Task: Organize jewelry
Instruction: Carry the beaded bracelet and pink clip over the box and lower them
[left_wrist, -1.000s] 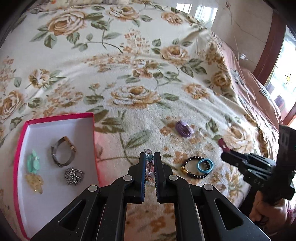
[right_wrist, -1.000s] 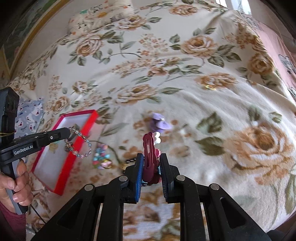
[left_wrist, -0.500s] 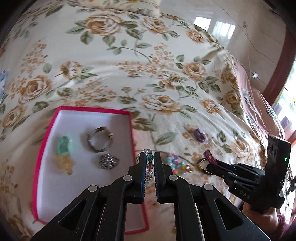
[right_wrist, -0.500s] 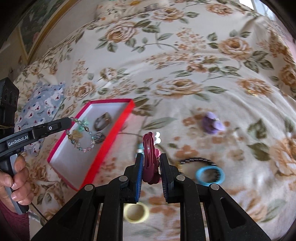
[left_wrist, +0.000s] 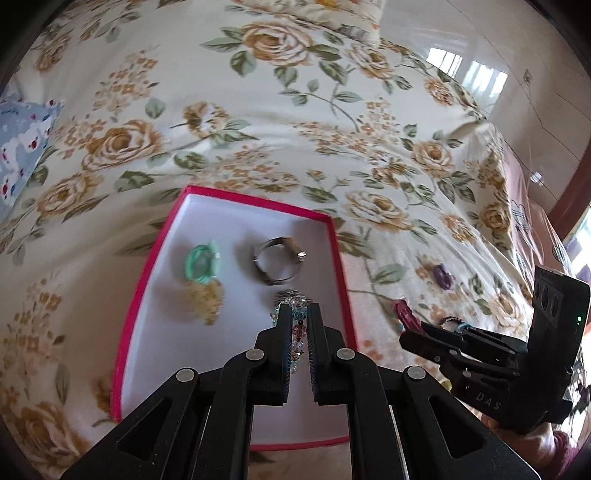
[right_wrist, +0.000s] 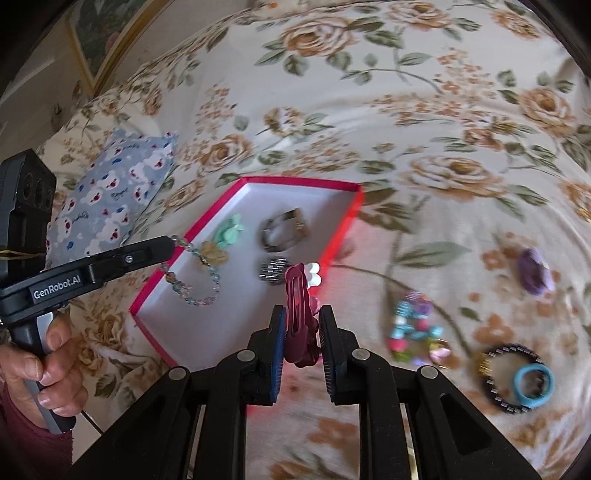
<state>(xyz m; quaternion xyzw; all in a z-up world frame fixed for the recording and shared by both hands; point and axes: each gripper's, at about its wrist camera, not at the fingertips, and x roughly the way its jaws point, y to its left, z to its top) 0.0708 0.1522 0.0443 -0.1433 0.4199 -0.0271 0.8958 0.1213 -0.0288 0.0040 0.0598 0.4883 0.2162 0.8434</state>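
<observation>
Beads of pale glass on a looped bracelet (right_wrist: 195, 273) hang from the left tool (right_wrist: 170, 245), whose jaws are closed on the strand; the loop dangles over the near left part of the shallow red-rimmed box with a white floor (right_wrist: 338, 229), its long axis running from the tool tips down and to the right in the right wrist view. A hand (right_wrist: 40, 365) grips that tool's handle at the far left, with a blue patterned pillow (right_wrist: 110, 195) behind it on the rose-print bedspread (right_wrist: 369, 110).

Inside the box lie a mint-green flower-shaped clip (right_wrist: 229, 230), a pale yellow ornament (left_wrist: 205, 299) just nearer than it, a silver metal bangle (right_wrist: 284, 229) toward the far right corner, and a small silver mesh ring (right_wrist: 274, 271) nearer the right wall.

The right tool (right_wrist: 303, 321) is clamped on a maroon snap hair clip (right_wrist: 297, 306), which stands upright between the pads, long axis pointing away along the fingers, just over the box's right wall.

Right of the box, on the bed, sit a cluster of coloured beads (right_wrist: 412, 325), a black beaded bracelet (right_wrist: 511, 376) with a blue ring (right_wrist: 533, 384) lying on it, and farther off a purple hair tie (right_wrist: 533, 271).
</observation>
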